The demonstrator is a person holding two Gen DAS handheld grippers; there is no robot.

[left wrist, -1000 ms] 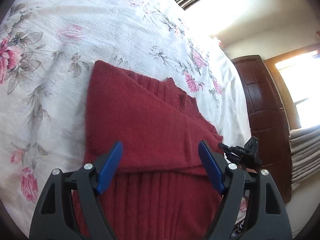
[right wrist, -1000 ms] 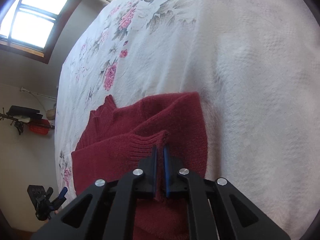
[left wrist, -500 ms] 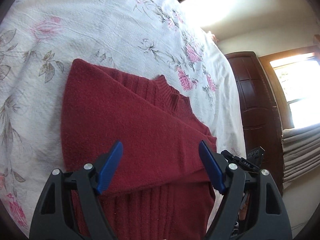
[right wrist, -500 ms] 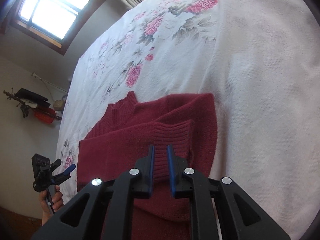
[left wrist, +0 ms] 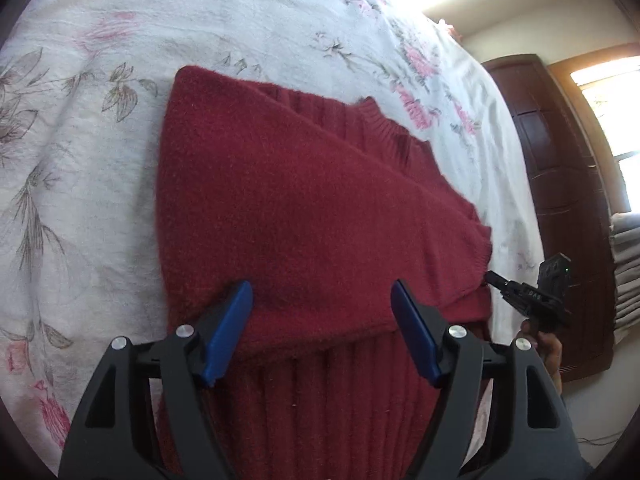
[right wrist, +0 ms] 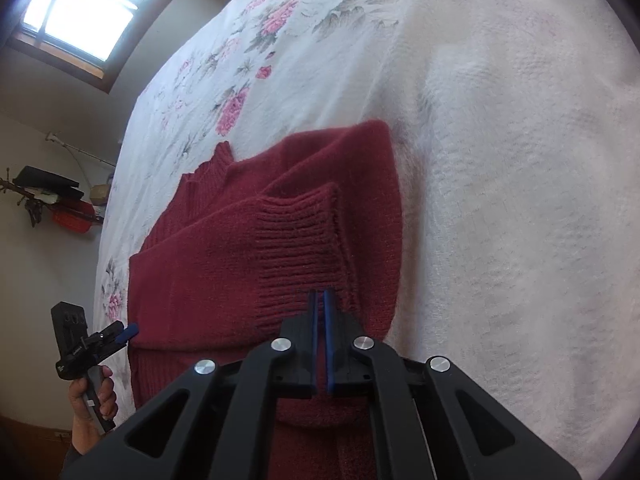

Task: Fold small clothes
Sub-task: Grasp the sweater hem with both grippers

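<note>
A dark red knit sweater (left wrist: 300,200) lies flat on a white floral bedspread (left wrist: 80,160), with a sleeve folded across its chest. My left gripper (left wrist: 320,284) hovers open over that sleeve's lower edge, and nothing sits between its blue pads. In the right wrist view the sweater (right wrist: 200,280) shows a ribbed cuff (right wrist: 296,240) lying flat on top. My right gripper (right wrist: 320,292) has its tips at the cuff's near edge and is shut, with only a thin slit between the pads. From the left wrist view the right gripper (left wrist: 528,296) sits just off the sweater's right side.
The bedspread (right wrist: 500,160) stretches wide to the right of the sweater. A dark wooden wardrobe (left wrist: 560,160) and a stack of folded cloth (left wrist: 628,260) stand beyond the bed. A hand (right wrist: 92,400) holds the left gripper (right wrist: 92,344) at the bed's left edge.
The right gripper, shut on the cuff a second ago, opened, let it drop flat onto the sweater, then closed and backed to the cuff's edge. The left gripper stayed open.
</note>
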